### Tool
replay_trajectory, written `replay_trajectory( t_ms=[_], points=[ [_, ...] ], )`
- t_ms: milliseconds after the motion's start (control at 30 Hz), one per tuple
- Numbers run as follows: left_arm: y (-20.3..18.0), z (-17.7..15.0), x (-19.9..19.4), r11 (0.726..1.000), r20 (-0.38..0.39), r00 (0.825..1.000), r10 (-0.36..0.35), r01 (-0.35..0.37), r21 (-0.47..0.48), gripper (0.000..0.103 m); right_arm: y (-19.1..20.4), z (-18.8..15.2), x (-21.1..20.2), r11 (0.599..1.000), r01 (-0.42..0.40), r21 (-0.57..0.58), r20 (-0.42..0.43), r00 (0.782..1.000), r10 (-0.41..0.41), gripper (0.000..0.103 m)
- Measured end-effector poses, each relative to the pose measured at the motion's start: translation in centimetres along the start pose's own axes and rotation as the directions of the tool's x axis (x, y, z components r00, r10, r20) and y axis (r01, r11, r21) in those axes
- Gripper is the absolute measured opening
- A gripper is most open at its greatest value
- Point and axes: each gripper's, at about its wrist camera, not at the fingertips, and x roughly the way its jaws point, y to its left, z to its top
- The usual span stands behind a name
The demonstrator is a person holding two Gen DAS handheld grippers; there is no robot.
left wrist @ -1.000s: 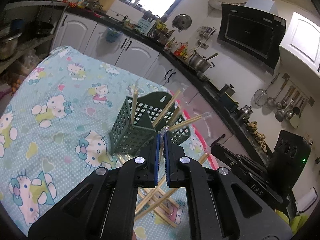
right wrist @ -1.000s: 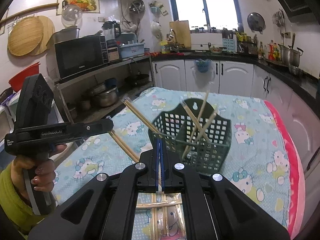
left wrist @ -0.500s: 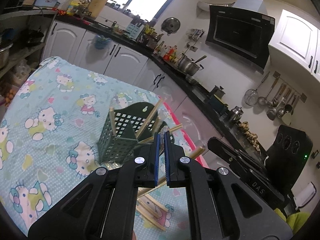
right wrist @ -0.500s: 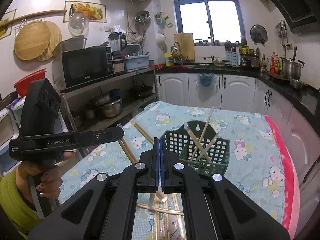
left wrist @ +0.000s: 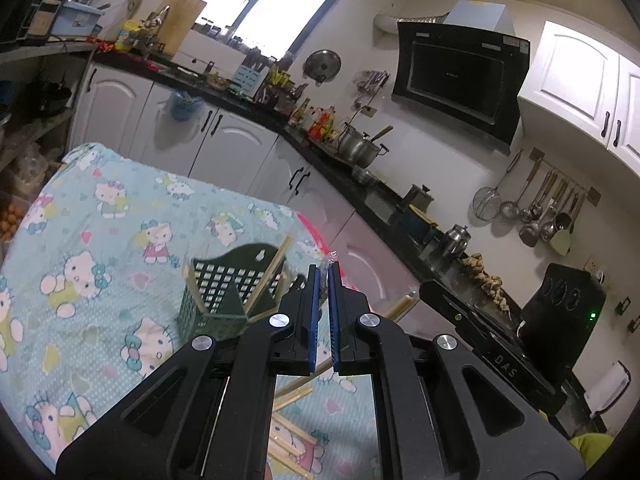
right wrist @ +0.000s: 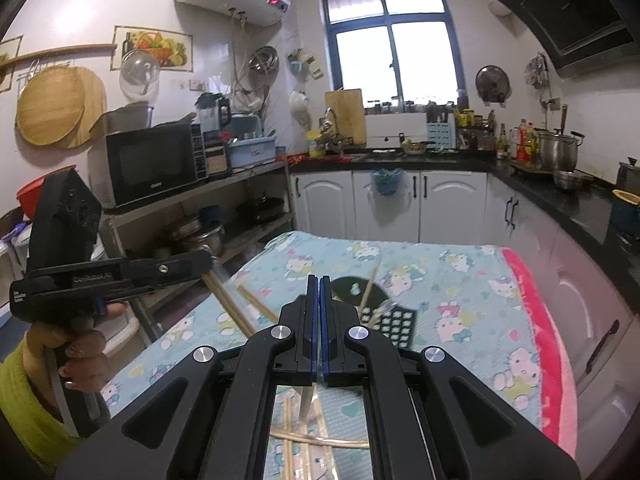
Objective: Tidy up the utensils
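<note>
A dark green slotted utensil basket (left wrist: 224, 292) stands on the Hello Kitty tablecloth (left wrist: 100, 248) with several wooden chopsticks (left wrist: 274, 268) leaning in it; it also shows in the right wrist view (right wrist: 396, 320). More chopsticks (right wrist: 304, 440) lie loose on the cloth under both grippers. My left gripper (left wrist: 323, 276) is shut on a pair of chopsticks in a clear wrapper, whose tip shows above the pads; from the right wrist view the chopsticks (right wrist: 230, 304) hang down from it. My right gripper (right wrist: 319, 284) is shut on a thin chopstick (right wrist: 306, 402) that hangs below the pads.
White cabinets with a black counter (right wrist: 560, 196) run along the far and right sides. A shelf with a microwave (right wrist: 152, 164) and pots stands left of the table. The cloth has a pink edge (right wrist: 540, 328) on the right.
Both grippers have risen and pulled back from the basket, which now sits lower and smaller in both views. Both stay shut on their chopsticks.
</note>
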Motion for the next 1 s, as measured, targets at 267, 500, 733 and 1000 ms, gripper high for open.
replay_trajectory(
  t_ms=[267,500,733,1000],
  points=[
    [-0.8,2.1,-0.5,1.0,0.048,0.999,-0.002,0.001,0.021,0.002,-2.3,1.6,-1.1,0.998,0.063,0.014,0.043,0.997,-0.064,0.001],
    [-1.2,3.5,-1.4,0.999,0.083,0.997,0.005,-0.008,0.042,0.002,-4.0,2.8,-1.5,0.994,0.101,0.03,0.071,0.992,-0.103,0.001],
    [-1.1,4.8,-1.9,0.998,0.112,0.994,0.018,-0.024,0.054,0.002,-4.8,4.0,-1.7,0.992,0.122,0.035,0.106,0.986,-0.125,0.001],
    [-1.1,6.0,-1.6,0.997,0.13,0.991,0.039,-0.048,0.065,0.002,-5.6,5.9,-1.2,0.99,0.13,0.052,0.138,0.981,-0.136,0.001]
  ],
)
